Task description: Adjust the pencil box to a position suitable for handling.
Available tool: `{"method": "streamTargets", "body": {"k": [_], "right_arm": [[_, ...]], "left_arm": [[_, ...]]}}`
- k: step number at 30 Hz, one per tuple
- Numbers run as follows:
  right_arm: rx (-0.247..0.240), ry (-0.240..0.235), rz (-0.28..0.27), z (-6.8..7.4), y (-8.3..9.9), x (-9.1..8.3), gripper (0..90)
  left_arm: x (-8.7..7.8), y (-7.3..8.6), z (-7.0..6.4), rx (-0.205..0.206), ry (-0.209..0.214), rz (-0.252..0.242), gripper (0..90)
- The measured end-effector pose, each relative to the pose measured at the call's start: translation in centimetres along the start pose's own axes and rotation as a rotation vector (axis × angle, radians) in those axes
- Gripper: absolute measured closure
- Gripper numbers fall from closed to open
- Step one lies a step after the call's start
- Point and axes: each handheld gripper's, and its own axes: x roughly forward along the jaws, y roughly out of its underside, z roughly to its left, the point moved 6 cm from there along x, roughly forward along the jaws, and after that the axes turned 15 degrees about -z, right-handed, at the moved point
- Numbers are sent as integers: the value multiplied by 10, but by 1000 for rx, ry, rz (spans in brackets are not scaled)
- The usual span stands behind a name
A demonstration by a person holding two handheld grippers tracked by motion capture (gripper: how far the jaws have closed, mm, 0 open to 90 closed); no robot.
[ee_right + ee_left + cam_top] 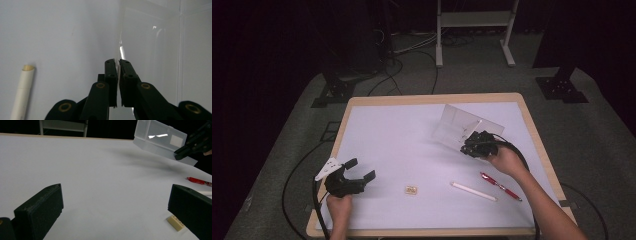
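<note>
High view: the right gripper (473, 145) clamps the near edge of a clear plastic box (457, 125), tilted up off the white table (402, 135); the left gripper (357, 172) rests at the near left, jaws wide and empty. A small eraser (411, 190), white tube (473, 191) and red pen (501, 186) lie near the front. Left gripper view: wide jaws frame the eraser (176, 223); the box (160, 138) hangs tilted beyond. Right gripper view: jaws nearly closed on the box's thin wall (150, 50), tube (22, 90) alongside.

From where I stand, nothing here can be read. The clear plastic box (160, 137) carries a small pale label patch, blank at this distance. The small cream rectangular eraser (176, 222) has faint embossed marks on top, too small to make out. The red pen (198, 181) shows no legible print.
</note>
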Motion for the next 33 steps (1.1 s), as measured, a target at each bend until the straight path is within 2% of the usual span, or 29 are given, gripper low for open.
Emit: {"method": "streamTargets", "body": {"k": [10, 14, 15, 18, 24, 33], "right_arm": [[-47, -43, -31, 22, -15, 0, 850], [-38, -63, -53, 27, -19, 3, 850], [-29, -68, -52, 29, -19, 3, 850], [-46, -76, -46, 32, -19, 6, 850], [-48, -94, -44, 39, -19, 10, 850], [-77, -133, -53, 58, -23, 19, 850]], "left_arm": [[0, 0, 0, 1, 1, 0, 0], [0, 0, 0, -1, 0, 1, 0], [0, 0, 0, -1, 0, 1, 0], [0, 0, 0, -1, 0, 0, 0], [0, 0, 0, 0, 0, 1, 0], [0, 0, 0, 0, -1, 1, 0]]}}
